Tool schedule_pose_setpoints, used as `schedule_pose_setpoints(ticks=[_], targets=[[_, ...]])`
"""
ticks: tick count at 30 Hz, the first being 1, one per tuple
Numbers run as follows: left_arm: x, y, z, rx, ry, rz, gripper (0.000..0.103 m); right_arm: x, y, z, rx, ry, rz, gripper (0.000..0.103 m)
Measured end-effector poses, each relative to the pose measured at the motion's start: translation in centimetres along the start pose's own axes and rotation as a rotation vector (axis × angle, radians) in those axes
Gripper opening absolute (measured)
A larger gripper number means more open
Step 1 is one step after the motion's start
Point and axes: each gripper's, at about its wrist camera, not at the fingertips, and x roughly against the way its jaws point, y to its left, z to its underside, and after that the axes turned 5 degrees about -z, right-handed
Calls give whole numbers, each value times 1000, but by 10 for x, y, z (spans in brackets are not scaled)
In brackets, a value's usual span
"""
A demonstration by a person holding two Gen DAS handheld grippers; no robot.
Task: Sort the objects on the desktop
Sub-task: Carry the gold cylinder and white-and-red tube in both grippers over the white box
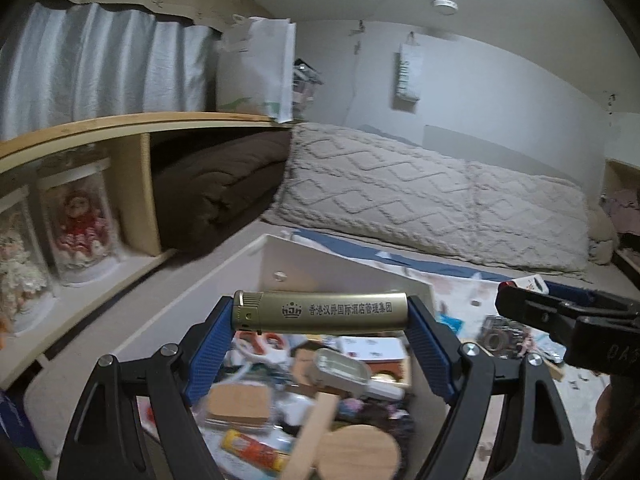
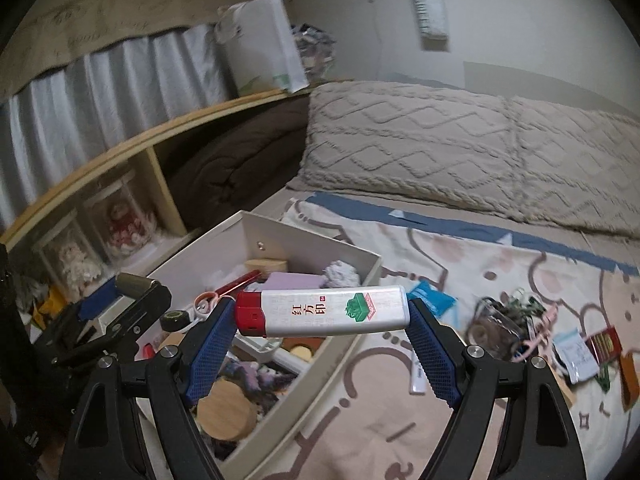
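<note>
- The left gripper (image 1: 320,312) is clamped on the gold lighter (image 1: 320,312), gripped end to end: one blue pad presses the metal cap end, the other the base. The jaws stand wide because the lighter spans them lengthwise.
- The right gripper (image 2: 322,312) is clamped the same way on the white lighter (image 2: 322,312), with the red cap against the left-hand pad and the base against the right-hand pad.
- Judgement: the end-to-end hold keeps each lighter crosswise to the fingers with its printed face toward the camera, and leaves the body free to drop cleanly once the pads part.
- The gold lighter hangs above the open white box (image 2: 356,258), which already holds mixed items: a round wooden lid (image 2: 226,410), scissors (image 1: 262,346) and a small purple block (image 2: 294,280).
- The white lighter hangs over the near right wall of that box, partly above the patterned cloth (image 2: 440,280).
- Unsorted items lie on the cloth, well apart from the box: a tangle of clips (image 2: 508,320) and a red packet (image 2: 606,342).
- Pose: both grippers point forward and tilt moderately downward, side by side. Each appears at the edge of the other's view.
- Judgement: both lighters appear bound for the box; the release is not yet made.
</note>
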Motion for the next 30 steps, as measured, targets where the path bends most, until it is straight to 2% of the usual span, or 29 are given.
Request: schedule_pose_setpoints(ticks=[9, 24, 30], targets=[[-20, 36, 5, 47, 57, -37, 83, -49, 24, -13, -4, 118, -43, 85], [-46, 54, 11, 40, 139, -62, 83, -111, 64, -25, 48, 246, -33, 85], [-50, 58, 12, 30, 154, -70, 83, -139, 66, -30, -4, 300, -59, 85]])
